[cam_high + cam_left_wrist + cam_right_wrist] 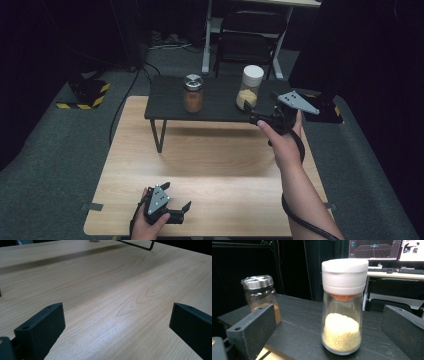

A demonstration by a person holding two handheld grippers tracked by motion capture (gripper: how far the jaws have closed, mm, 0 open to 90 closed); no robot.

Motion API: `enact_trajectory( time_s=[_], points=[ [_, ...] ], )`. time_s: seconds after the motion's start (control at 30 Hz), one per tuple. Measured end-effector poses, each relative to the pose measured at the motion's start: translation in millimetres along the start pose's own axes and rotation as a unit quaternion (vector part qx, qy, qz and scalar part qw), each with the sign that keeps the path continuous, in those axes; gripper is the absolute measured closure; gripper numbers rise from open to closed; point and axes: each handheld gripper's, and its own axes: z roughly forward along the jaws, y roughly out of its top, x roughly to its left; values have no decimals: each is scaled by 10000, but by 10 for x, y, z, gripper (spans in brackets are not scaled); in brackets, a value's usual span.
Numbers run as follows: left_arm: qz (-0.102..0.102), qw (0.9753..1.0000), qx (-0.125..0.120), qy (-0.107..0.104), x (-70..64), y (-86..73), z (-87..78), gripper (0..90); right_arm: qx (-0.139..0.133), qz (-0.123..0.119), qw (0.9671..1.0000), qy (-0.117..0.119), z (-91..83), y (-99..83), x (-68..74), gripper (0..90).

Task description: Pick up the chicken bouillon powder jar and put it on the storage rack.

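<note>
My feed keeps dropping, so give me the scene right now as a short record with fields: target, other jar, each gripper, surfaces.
target: white-lidded jar of pale yellow grains, upright on the black shelf
other jar: metal-lidded jar of brown powder, upright on the same shelf, apart from the target
right gripper: open, at the shelf's front edge, fingers either side of the target, not touching it
left gripper: open, low over the wooden table, nothing between its fingers
surfaces: the shelf stands on thin legs on the table's far part
</note>
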Motion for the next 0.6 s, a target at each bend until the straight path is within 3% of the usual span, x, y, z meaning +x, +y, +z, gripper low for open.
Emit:
enact_trajectory(
  time_s=[0.6],
  points=[
    [16, 10000, -11, -17, 5, -3, -3, 5, -151, 9, 9996, 246, -478, -499, 32, 0]
  ],
)
